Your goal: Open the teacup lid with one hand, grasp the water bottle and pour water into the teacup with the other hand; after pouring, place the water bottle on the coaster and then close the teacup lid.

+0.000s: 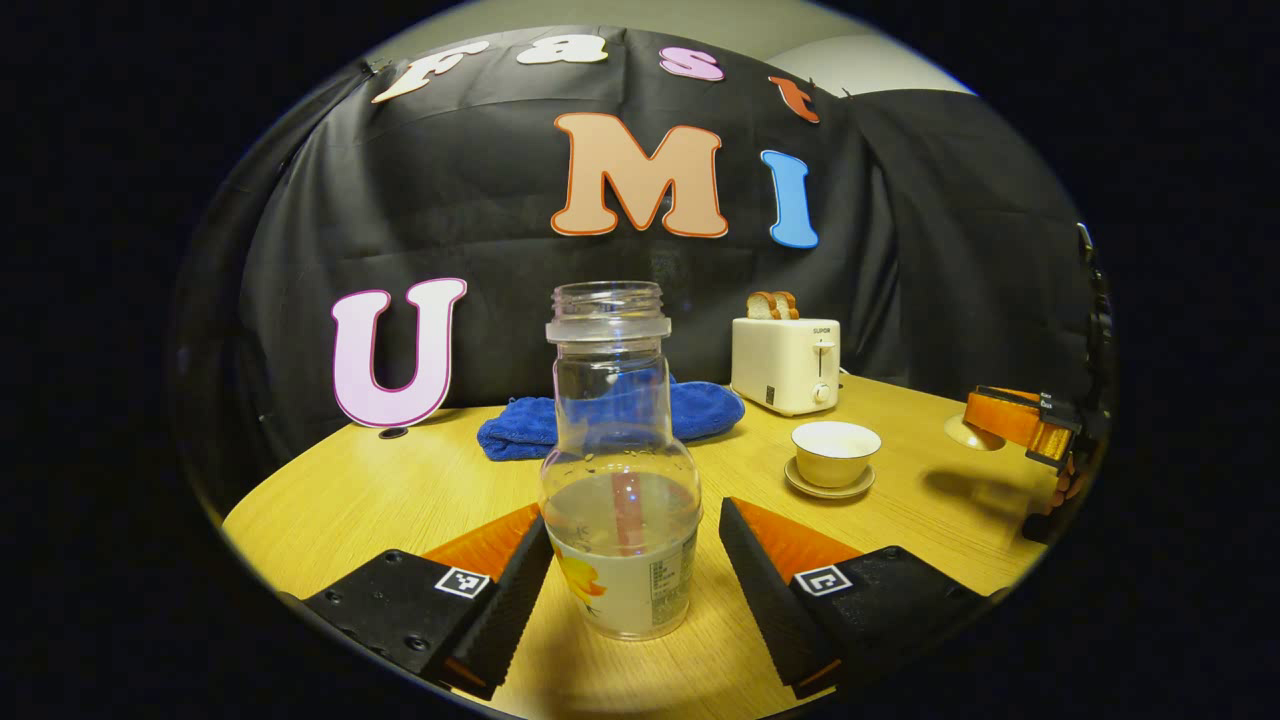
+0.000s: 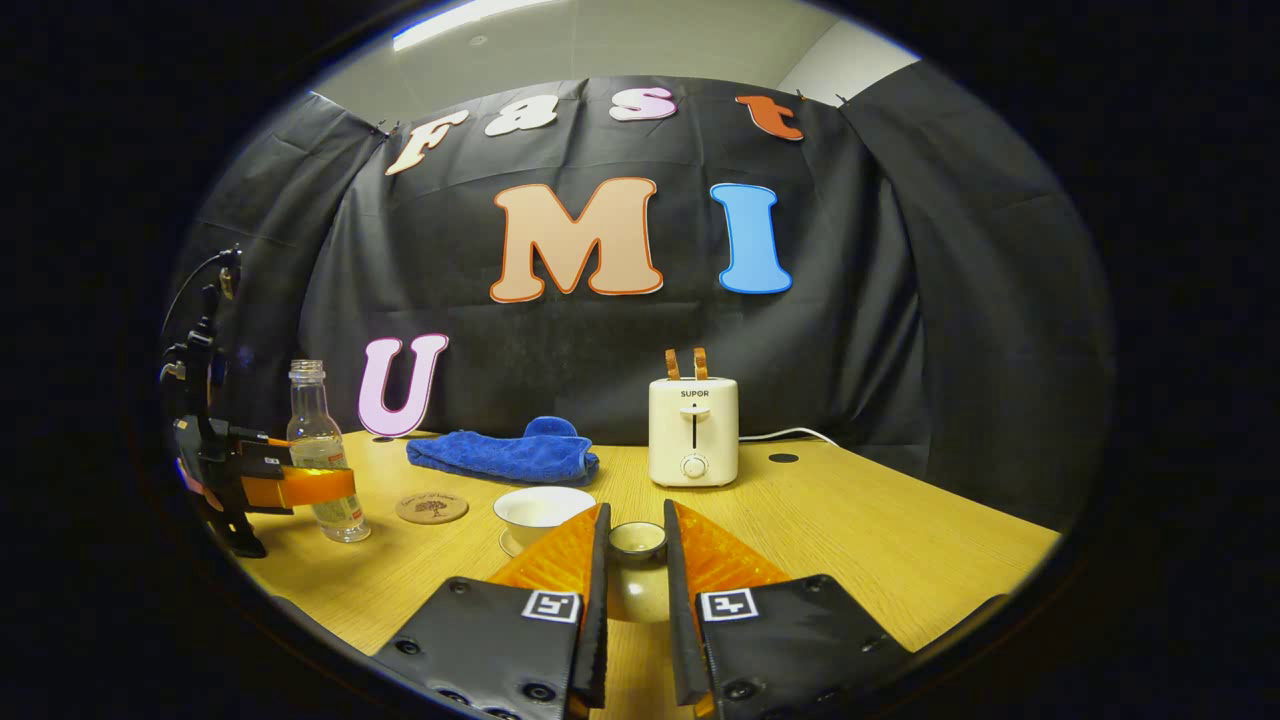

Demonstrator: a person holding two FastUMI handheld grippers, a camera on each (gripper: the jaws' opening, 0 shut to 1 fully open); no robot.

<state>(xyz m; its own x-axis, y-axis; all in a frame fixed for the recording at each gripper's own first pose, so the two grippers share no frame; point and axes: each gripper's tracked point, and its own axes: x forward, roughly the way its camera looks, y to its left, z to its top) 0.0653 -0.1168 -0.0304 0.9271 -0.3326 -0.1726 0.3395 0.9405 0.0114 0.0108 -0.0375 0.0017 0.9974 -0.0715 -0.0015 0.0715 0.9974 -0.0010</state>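
Observation:
A clear water bottle (image 1: 620,500) with no cap stands upright on the table, partly full, between the fingers of my left gripper (image 1: 632,585). That gripper is open, with a small gap on each side of the bottle. My right gripper (image 2: 636,560) is shut on the teacup lid (image 2: 637,541), holding it by its knob above the table. In the left gripper view the right gripper (image 1: 1010,420) shows at the far right with the lid (image 1: 968,434) under it. The teacup (image 2: 540,508) sits uncovered on its saucer. A round coaster (image 2: 431,507) lies between bottle (image 2: 320,450) and cup.
A white toaster (image 2: 693,430) with two slices of bread stands at the back of the wooden table (image 2: 880,540). A folded blue towel (image 2: 510,455) lies behind the cup and coaster. A small dark hole (image 2: 783,458) marks the tabletop right of the toaster.

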